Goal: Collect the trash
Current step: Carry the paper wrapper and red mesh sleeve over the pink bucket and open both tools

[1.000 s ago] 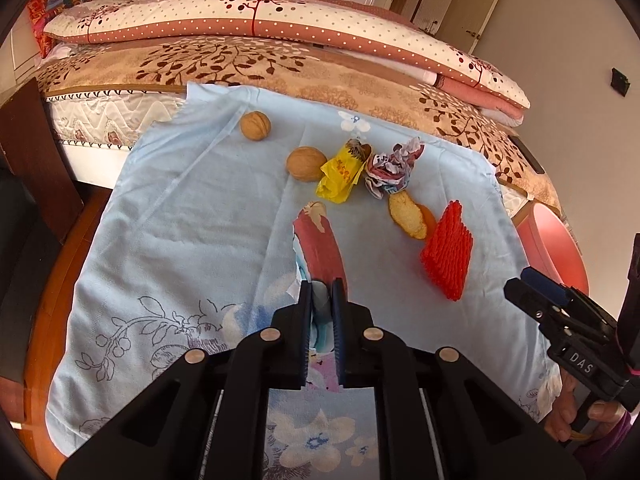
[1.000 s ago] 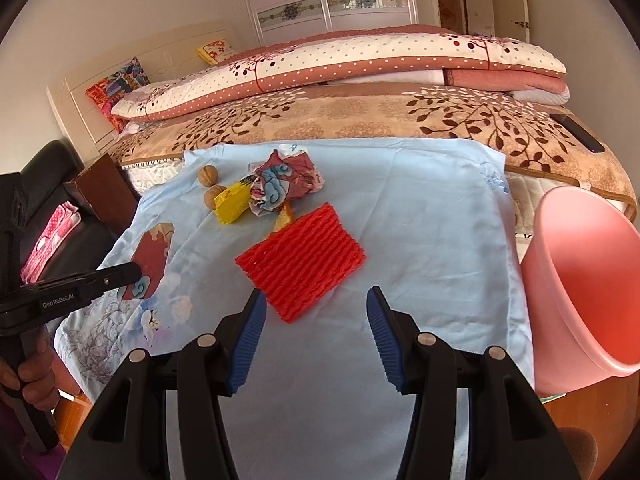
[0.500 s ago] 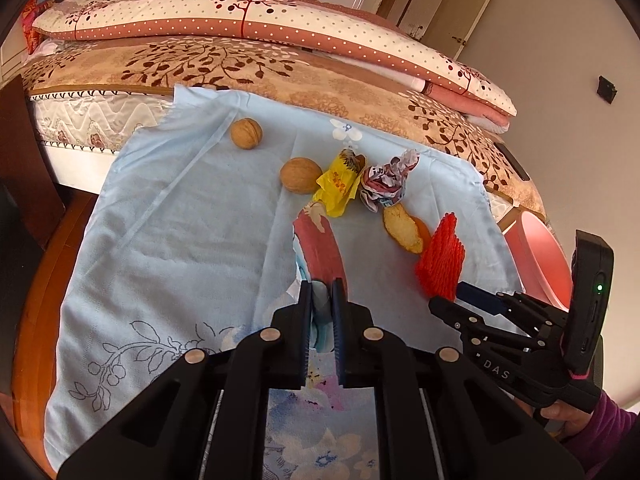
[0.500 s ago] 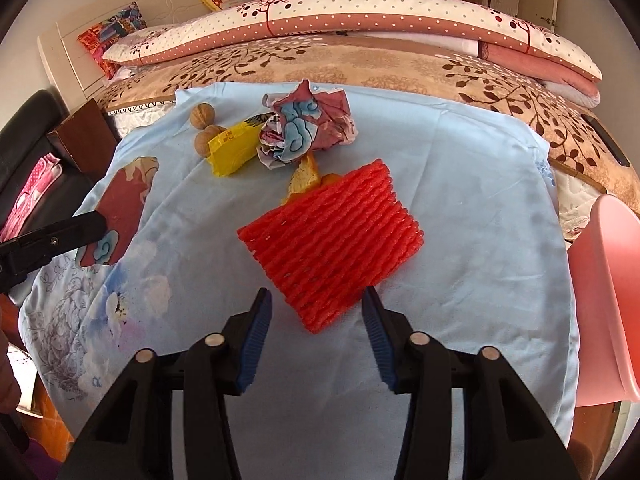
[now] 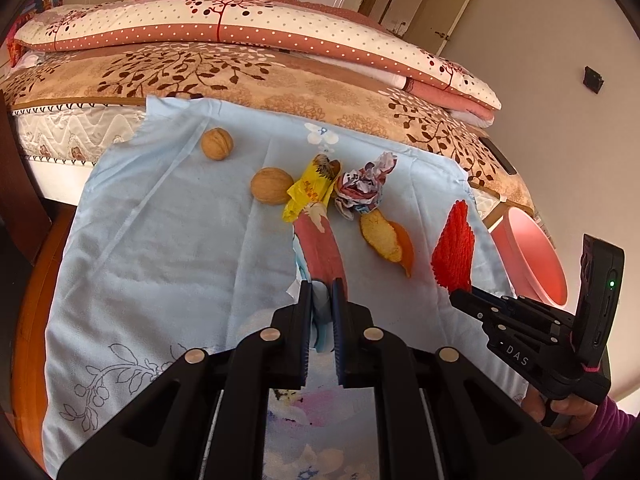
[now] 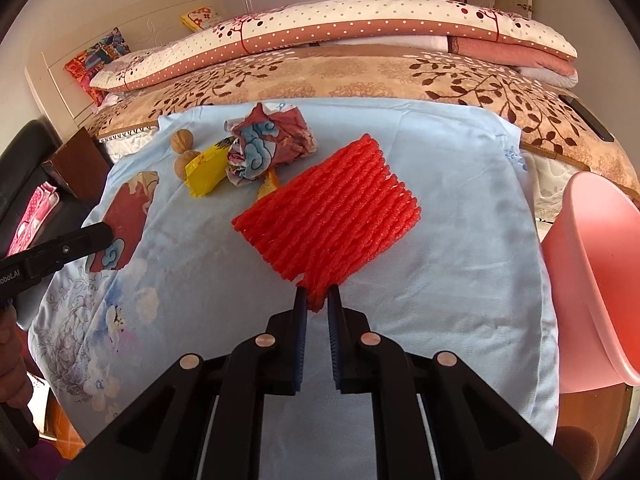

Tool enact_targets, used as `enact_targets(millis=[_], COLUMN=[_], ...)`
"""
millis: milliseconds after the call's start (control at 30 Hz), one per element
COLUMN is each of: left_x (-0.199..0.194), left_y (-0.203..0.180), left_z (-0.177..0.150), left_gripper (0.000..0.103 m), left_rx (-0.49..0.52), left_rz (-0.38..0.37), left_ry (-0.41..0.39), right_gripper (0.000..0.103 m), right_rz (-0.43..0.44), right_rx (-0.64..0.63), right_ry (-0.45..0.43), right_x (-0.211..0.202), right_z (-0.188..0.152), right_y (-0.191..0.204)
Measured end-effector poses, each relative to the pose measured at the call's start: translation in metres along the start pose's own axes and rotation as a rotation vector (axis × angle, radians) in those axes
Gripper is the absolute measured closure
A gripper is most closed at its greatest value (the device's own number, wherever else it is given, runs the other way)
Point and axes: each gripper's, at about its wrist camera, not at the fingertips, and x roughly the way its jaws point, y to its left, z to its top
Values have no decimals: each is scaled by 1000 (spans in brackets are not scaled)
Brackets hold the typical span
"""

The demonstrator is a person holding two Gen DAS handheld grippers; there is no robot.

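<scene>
The red foam net [image 6: 328, 216] lies on the blue cloth [image 6: 460, 200], and the right gripper [image 6: 318, 300] has its near corner between the fingers — the jaws have just been closing and now pinch that corner. The rest of the net spreads flat on the cloth beyond the fingertips. In the left wrist view the net [image 5: 454, 250] shows edge-on, with the right gripper [image 5: 460, 298] at its lower end.

Left of the net in the right wrist view, the left gripper [image 5: 321, 292] is clamped narrow on a red paper scrap [image 5: 320, 244], which stretches away from its fingers along the cloth. Between scrap and net lies an orange peel [image 5: 386, 238]. Beyond the peel, farther from the net, sit a crumpled printed wrapper [image 5: 362, 186] and a yellow wrapper [image 5: 308, 190], just beside each other. One walnut [image 5: 272, 185] touches the yellow wrapper; a second walnut [image 5: 216, 143] sits apart, farther still from the net.

On the net's other side, off the cloth's edge, stands a pink bin [image 6: 600, 272]. The cloth covers the near part of a bed [image 6: 360, 76] — folded quilts [image 6: 340, 24] are piled at its far side, behind the net.
</scene>
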Motion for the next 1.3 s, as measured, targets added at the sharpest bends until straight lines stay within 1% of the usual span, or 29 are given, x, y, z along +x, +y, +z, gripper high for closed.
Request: enact_targets(millis=[333, 600, 833, 1300], left_x=[-4, -2, 4, 36], left_y=[-39, -81, -125, -215], left_z=[13, 27, 33, 25], left_gripper=[94, 94, 94, 94], left_rx=[73, 139, 207, 347], left_rz=[-61, -125, -189, -291], left_ry=[-58, -97, -117, -78], right_gripper=[93, 93, 93, 93], right_rz=[-24, -79, -125, -182], right_rx=[71, 173, 249, 392], right_ry=[-91, -159, -196, -222], right_x=[-31, -57, -76, -97], right_z=[6, 3, -5, -34], right_y=[-29, -71, -105, -167])
